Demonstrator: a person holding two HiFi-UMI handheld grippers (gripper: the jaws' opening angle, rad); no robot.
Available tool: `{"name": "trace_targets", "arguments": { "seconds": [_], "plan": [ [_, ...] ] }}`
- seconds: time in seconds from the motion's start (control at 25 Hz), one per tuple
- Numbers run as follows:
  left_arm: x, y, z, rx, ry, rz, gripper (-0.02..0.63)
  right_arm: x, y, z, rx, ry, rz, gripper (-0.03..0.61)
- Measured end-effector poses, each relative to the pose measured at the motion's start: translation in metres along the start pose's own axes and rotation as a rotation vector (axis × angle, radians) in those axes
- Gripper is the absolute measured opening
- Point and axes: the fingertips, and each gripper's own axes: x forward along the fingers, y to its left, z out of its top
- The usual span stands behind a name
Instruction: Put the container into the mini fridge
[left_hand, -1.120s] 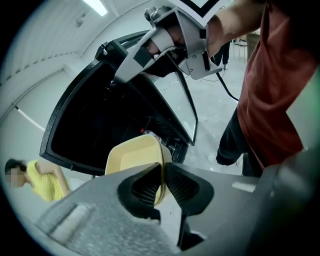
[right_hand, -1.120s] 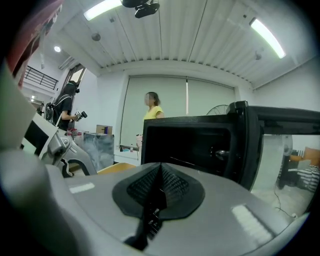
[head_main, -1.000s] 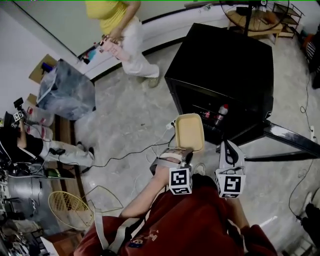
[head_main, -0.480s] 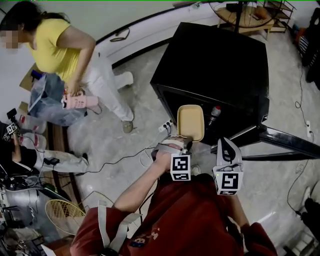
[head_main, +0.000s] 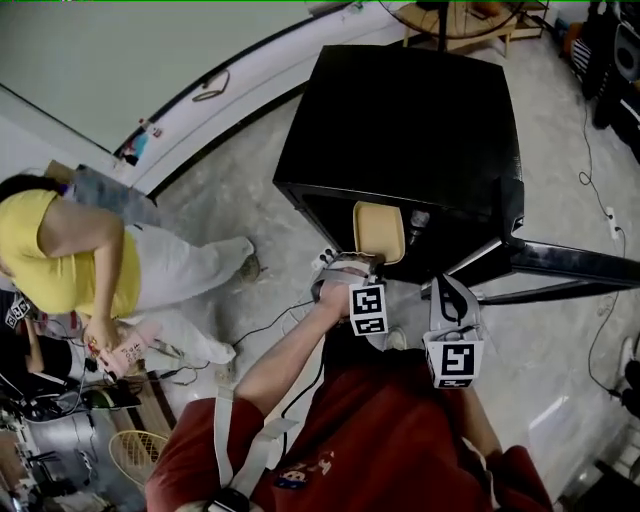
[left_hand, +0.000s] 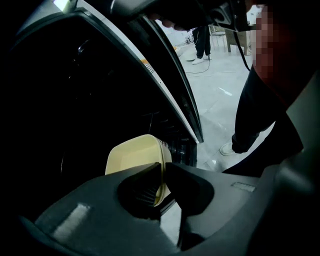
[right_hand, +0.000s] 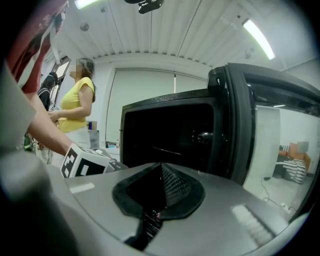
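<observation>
Container (head_main: 380, 231) now sits further forward, at the dark mouth of the fridge (head_main: 420, 110).
Left claw (left_hand: 161, 175) pinches its smooth cream rim; right claw (right_hand: 159, 176) closed, empty.

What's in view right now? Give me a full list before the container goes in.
mini fridge: one, black, centre of the head view, front open
fridge door: one, black, swung open to the right
container: one, cream, at the fridge's open front, held by its near edge
wooden table: one, brown, behind the fridge
bystander: one, yellow top and white trousers, on the floor to the left
left gripper: one, grey, jaws closed on the container's rim
right gripper: one, grey, jaws together and empty, beside the left one, facing the fridge
wearer's top: one, red, bottom of the head view
</observation>
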Motion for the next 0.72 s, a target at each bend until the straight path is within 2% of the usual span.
{"name": "trace_targets", "arguments": {
  "seconds": [0.24, 0.52, 0.72],
  "plan": [
    [0.031, 0.011, 0.004, 0.014, 0.010, -0.003, 0.043, -0.005, -0.006, -0.009, -0.003, 0.017, -0.011, -0.002],
    [0.060, 0.028, 0.007, -0.036, 0.032, 0.015, 0.049, -0.004, -0.012, -0.016, -0.019, 0.035, -0.008, -0.002],
    [0.075, 0.039, 0.007, -0.044, 0.039, 0.013, 0.046, -0.004, -0.010, -0.015, -0.002, 0.037, -0.005, -0.002]
  ]
}}
